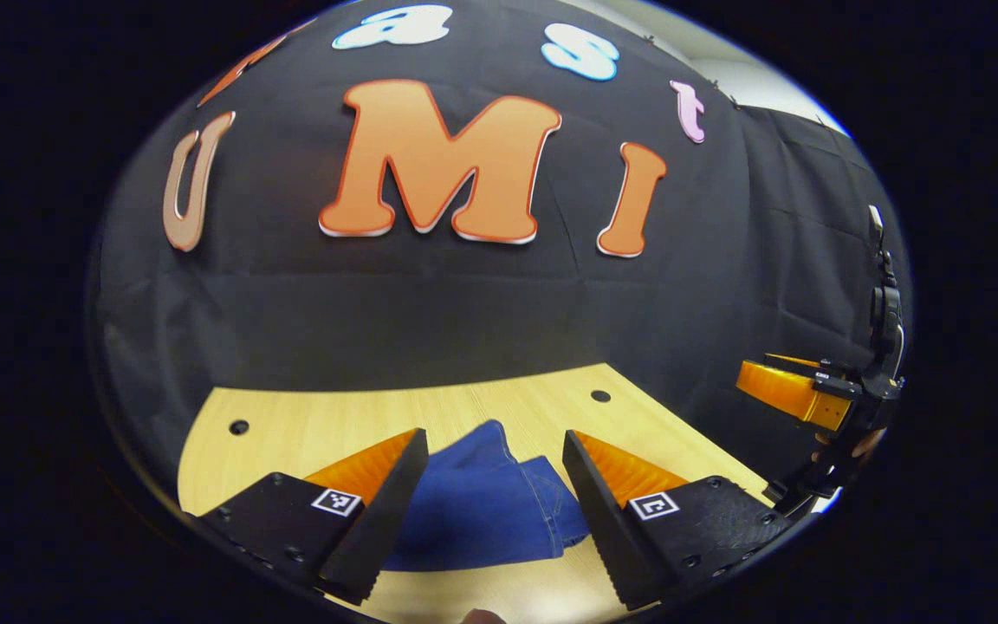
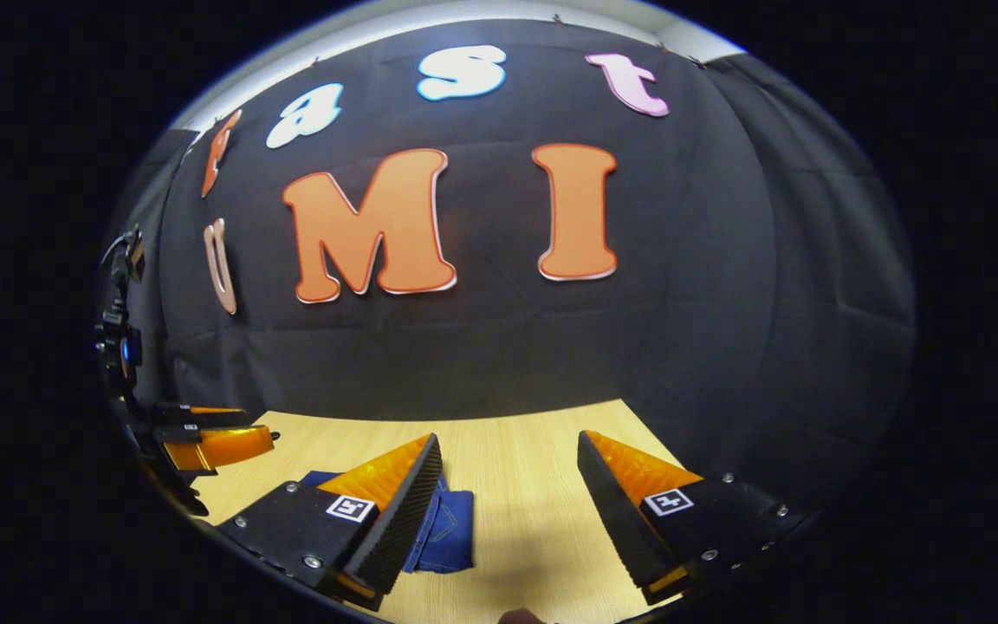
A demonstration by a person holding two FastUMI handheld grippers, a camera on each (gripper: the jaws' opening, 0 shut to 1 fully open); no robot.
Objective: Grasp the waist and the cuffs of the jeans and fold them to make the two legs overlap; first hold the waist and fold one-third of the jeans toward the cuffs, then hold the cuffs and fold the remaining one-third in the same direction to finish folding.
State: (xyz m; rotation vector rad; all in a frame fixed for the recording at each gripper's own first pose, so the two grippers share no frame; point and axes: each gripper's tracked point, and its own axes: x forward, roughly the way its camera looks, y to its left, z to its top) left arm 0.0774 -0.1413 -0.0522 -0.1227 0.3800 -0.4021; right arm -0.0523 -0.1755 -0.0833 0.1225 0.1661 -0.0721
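The left gripper and right gripper each have 2 black wedge fingers with ribbed pads, orange outer faces, silver screws and square black-and-white markers.

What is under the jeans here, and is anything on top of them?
The jeans lie bunched on the light wooden table, which shows all around them. Nothing rests on top; the left gripper hangs open above. Whatever lies beneath the denim is covered.

A light wooden tabletop with pale grain runs up to a black cloth wall, creased in soft folds. Two small dark round holes sit near the table's far edge. Above the cloth, a strip of white wall shows, evenly lit.
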